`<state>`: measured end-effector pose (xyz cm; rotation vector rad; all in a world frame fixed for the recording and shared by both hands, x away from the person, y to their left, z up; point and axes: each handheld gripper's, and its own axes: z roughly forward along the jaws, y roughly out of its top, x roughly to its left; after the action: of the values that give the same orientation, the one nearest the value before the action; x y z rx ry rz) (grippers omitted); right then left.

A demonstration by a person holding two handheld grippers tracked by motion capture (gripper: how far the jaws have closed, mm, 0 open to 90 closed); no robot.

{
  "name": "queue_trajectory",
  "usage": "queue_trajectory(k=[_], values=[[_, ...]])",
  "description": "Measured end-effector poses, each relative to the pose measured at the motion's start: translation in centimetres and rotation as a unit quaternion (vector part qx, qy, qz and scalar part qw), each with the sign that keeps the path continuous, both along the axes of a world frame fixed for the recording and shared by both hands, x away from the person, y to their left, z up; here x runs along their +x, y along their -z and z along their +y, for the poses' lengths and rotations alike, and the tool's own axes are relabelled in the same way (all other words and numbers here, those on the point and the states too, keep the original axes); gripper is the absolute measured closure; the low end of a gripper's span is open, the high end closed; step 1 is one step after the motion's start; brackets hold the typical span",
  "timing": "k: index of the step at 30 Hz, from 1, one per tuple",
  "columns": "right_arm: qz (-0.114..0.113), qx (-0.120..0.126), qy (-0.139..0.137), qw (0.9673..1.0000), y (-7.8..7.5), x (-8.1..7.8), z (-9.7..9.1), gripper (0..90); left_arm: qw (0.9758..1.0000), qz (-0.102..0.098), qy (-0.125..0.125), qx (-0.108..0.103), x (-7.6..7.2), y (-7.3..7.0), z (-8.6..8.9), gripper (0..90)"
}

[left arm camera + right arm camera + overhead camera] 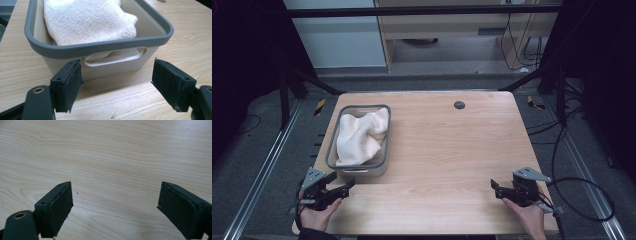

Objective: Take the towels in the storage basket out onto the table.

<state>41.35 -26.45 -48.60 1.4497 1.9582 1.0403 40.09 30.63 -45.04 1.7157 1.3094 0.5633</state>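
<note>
Jaws apart on both: your left gripper (117,85) faces the tub (100,47) holding a towel (87,20); your right gripper (115,207) is well apart from the tub.

You have a grey-rimmed beige bin (383,140) on the table's left half. A crumpled white towel (359,137) lies inside, bunched against its left wall.

One bin (383,145), one towel (359,137)
</note>
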Motion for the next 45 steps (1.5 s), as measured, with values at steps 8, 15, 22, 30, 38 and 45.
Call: queue_trajectory(k=[8, 15, 22, 30, 38, 45], values=[[0.002, 0.003, 0.0, 1.0, 0.0, 0.0, 0.1, 12.5, 0.9998, -0.008, 0.008, -0.018, 0.2, -1.0, 0.1, 23.0], [0.0, 0.001, 0.004, 1.0, 0.0, 0.1, 0.1, 12.5, 0.9998, -0.011, 0.006, -0.017, 0.7, -1.8, 0.5, 22.9], [-0.006, 0.002, 0.006, 1.0, -0.1, 0.2, -0.1, 12.4, 0.9998, -0.01, 0.007, -0.017, 1.1, -2.5, 0.6, 22.5], [-0.004, 0.002, 0.006, 1.0, -0.1, 0.2, -0.1, 12.4, 0.9998, -0.009, 0.009, -0.015, 1.8, -3.1, 0.4, 22.8], [0.0, 0.001, 0.004, 1.0, 0.0, 0.3, 0.0, 12.3, 0.9997, -0.016, 0.009, -0.013, 2.8, -4.3, 0.3, 22.3], [-0.003, 0.001, 0.006, 1.0, -0.1, 0.4, -0.2, 12.0, 0.9997, -0.016, 0.016, -0.011, 3.7, -5.0, 0.1, 21.8]])
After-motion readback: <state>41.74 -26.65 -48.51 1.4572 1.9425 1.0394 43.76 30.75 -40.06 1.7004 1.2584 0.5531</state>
